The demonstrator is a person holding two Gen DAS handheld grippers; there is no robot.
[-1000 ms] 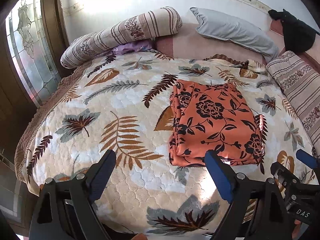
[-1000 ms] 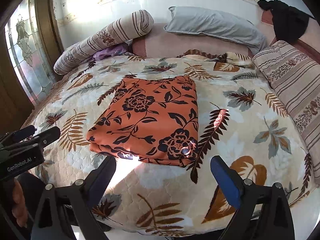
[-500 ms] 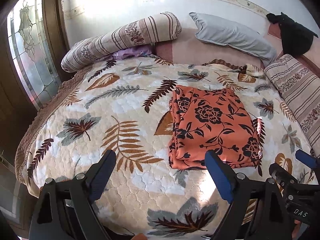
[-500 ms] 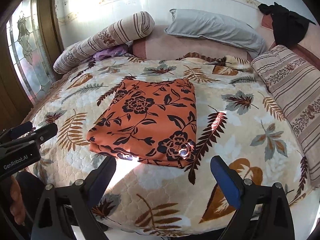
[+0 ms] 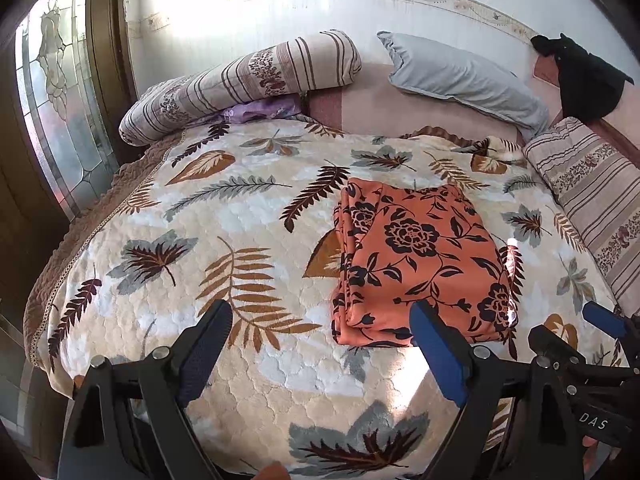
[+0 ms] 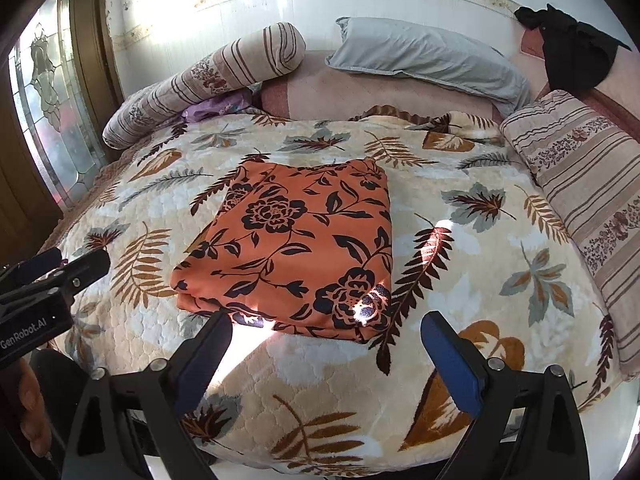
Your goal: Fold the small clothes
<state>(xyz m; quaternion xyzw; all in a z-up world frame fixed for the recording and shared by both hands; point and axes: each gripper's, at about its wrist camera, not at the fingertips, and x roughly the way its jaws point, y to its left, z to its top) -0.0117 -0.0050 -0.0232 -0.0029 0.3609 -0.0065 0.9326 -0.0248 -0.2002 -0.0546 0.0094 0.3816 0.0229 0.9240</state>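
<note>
An orange garment with black flowers [image 5: 416, 264] lies folded into a neat rectangle on the leaf-patterned bedspread [image 5: 224, 240]; it also shows in the right wrist view [image 6: 296, 248]. My left gripper [image 5: 320, 344] is open and empty, held above the bed's near edge, left of the garment's near end. My right gripper [image 6: 326, 356] is open and empty, just in front of the garment's near edge. Neither touches the cloth. The right gripper's tips also show at the right of the left wrist view [image 5: 576, 336].
A striped bolster [image 5: 240, 80], a purple cloth [image 5: 260, 110] and a grey pillow [image 5: 460, 76] lie at the head of the bed. A striped cushion [image 6: 580, 200] lines the right side. Black clothing [image 6: 572, 48] hangs at the far right. A glass door [image 5: 52, 120] stands left.
Both grippers have drawn back and up from the bed, so the folded garment looks slightly farther. The garment has not moved, and both grippers stay open.
</note>
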